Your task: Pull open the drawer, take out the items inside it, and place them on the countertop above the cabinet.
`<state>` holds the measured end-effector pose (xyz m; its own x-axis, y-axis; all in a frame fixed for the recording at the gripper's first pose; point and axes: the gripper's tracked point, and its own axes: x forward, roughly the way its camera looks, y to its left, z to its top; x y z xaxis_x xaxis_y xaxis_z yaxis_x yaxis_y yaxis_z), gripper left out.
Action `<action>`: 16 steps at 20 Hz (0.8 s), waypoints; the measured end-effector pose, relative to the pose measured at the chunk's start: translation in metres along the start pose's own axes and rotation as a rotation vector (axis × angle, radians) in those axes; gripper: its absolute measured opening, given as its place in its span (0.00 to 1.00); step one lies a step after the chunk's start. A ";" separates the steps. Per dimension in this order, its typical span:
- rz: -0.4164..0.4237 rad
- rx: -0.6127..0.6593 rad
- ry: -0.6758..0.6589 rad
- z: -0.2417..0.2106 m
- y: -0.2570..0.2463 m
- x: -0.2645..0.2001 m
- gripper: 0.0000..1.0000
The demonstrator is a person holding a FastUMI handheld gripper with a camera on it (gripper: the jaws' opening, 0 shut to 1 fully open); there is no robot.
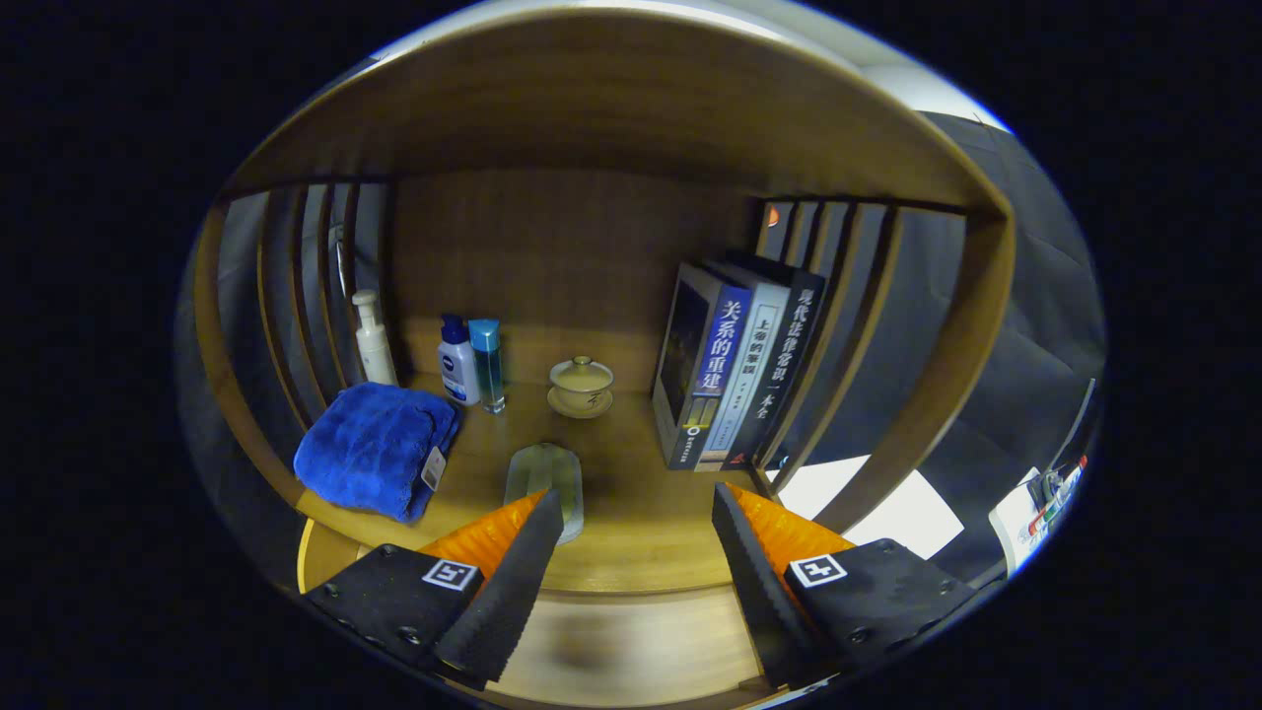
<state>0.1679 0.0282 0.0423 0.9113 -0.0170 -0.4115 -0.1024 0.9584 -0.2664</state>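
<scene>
Near counter front edge, clear pouch lying flat, just ahead of fingers. Claw hanging spread, gripping nothing. Pouch looking light, soft, slippery; pinching near edge seems best.

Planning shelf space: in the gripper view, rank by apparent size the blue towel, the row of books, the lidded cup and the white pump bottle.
1. Row of upright books
2. Folded blue towel
3. White pump bottle; beige lidded cup looks similar

Open gripper is empty.
</scene>
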 end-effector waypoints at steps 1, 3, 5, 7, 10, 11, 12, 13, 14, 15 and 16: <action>0.003 0.003 -0.018 -0.002 -0.002 -0.008 0.99; 0.020 0.019 -0.069 -0.005 -0.004 -0.027 0.99; 0.037 0.047 -0.123 -0.009 -0.008 -0.045 0.99; 0.057 0.101 -0.153 -0.025 -0.008 -0.066 0.99; 0.039 0.116 -0.180 -0.046 -0.028 -0.098 0.99; 0.025 0.108 -0.202 -0.050 -0.033 -0.106 0.99; 0.013 0.101 -0.222 -0.055 -0.039 -0.114 0.99; 0.007 0.102 -0.239 -0.059 -0.041 -0.121 0.99; 0.013 0.109 -0.257 -0.065 -0.040 -0.129 0.99; 0.021 0.116 -0.272 -0.072 -0.038 -0.135 0.99; 0.023 0.123 -0.287 -0.078 -0.039 -0.140 0.99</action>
<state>0.0128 -0.0291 0.0426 0.9865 0.0693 -0.1485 -0.0910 0.9852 -0.1450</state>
